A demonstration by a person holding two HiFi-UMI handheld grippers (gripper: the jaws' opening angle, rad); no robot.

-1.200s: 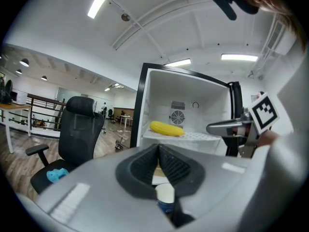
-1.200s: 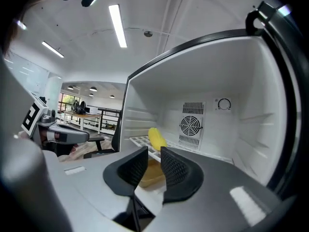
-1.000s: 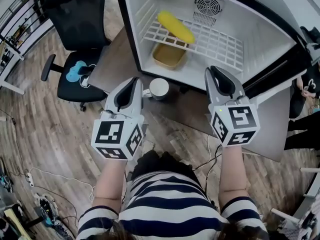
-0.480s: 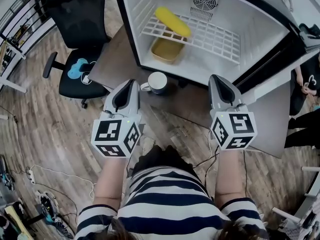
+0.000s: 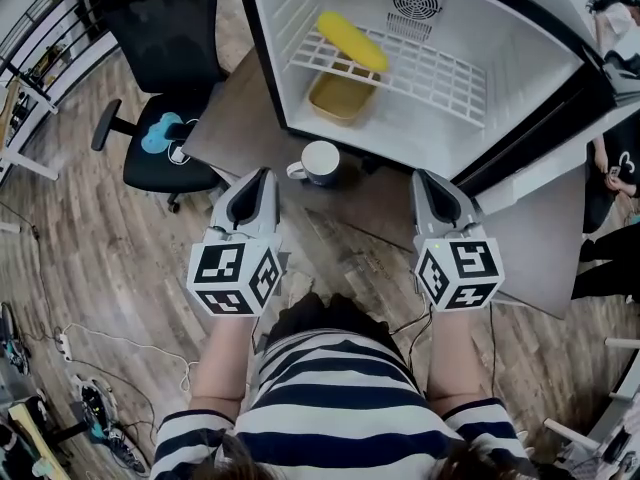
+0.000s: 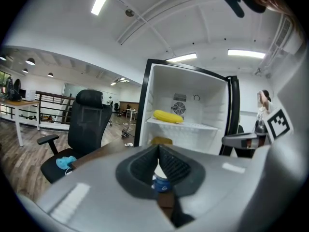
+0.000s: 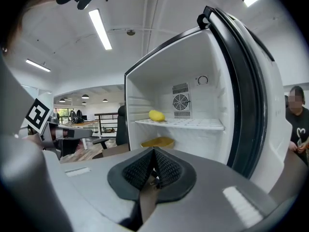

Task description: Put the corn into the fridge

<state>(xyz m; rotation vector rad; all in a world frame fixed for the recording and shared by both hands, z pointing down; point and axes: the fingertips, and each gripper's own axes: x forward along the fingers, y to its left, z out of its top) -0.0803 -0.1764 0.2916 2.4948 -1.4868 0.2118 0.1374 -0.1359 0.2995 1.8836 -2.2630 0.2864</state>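
Corn [image 5: 352,41] lies at the left end of the shelf [image 5: 440,80] inside the fridge [image 5: 525,58], so placing looks done; left gripper [image 5: 262,175] and right gripper [image 5: 423,177] hover by the near edge of the desk [image 5: 228,118], jaws pressed together, empty.

Smooth white plastic lines the fridge [image 5: 520,68]; its wire shelf [image 5: 430,78] is white-coated. The floor [image 5: 100,248] is matt wood-grain plank; the corn [image 5: 352,41] looks glossy.

The left gripper [image 6: 159,150], jaws touching, is pointing toward a mug [image 6: 162,184]; corn [image 6: 168,116] is lying in the open fridge [image 6: 159,88], a chair [image 6: 84,124] standing left.
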